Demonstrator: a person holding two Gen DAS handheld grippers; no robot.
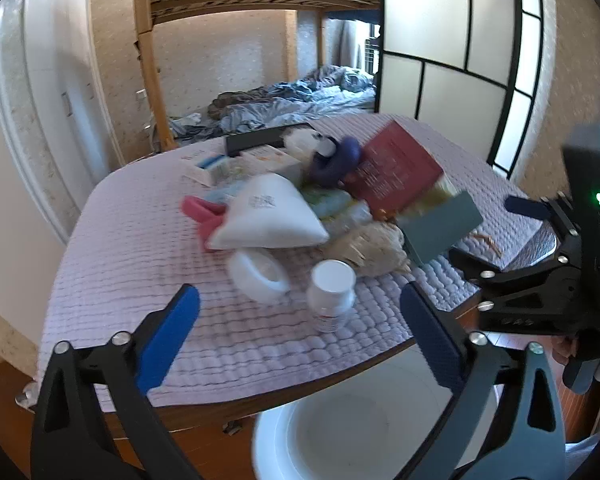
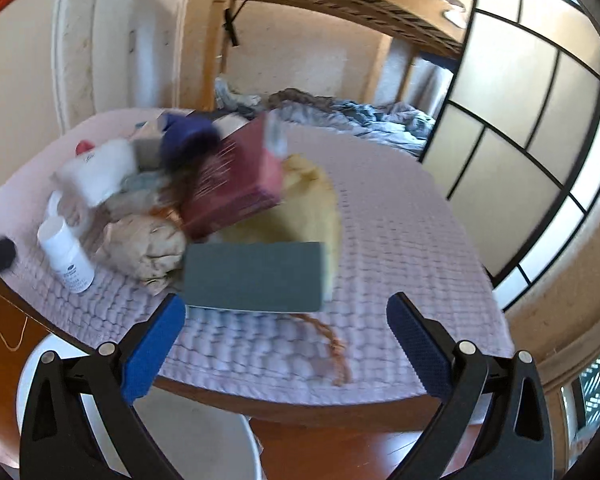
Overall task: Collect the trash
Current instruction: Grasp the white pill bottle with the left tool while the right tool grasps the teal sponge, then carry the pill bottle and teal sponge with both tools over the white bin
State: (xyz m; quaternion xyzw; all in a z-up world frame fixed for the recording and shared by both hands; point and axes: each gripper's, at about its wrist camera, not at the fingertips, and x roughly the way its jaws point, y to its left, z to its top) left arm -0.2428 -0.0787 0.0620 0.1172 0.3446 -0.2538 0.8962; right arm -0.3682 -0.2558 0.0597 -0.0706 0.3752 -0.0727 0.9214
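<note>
Both spread wide and empty: left gripper (image 1: 300, 312) and right gripper (image 2: 286, 344), hovering over the near edge of a round table under a quilted lilac cover (image 1: 112, 264). Heaped mid-table: white plastic pouch (image 1: 268, 216), maroon carton (image 1: 396, 168), grey-green box (image 2: 254, 276), crumpled beige paper (image 2: 148, 248). Upright near the near edge: small white bottle (image 1: 330, 292). Below that edge: white round bin (image 1: 340, 440).

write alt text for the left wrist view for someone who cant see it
The open left gripper points down at a pile of clutter on a table with a quilted lilac cover: a white bottle nearest, then a white pouch, a crumpled paper bag and a dark red box. A white bin sits below the table edge, and the right gripper shows at right.
</note>
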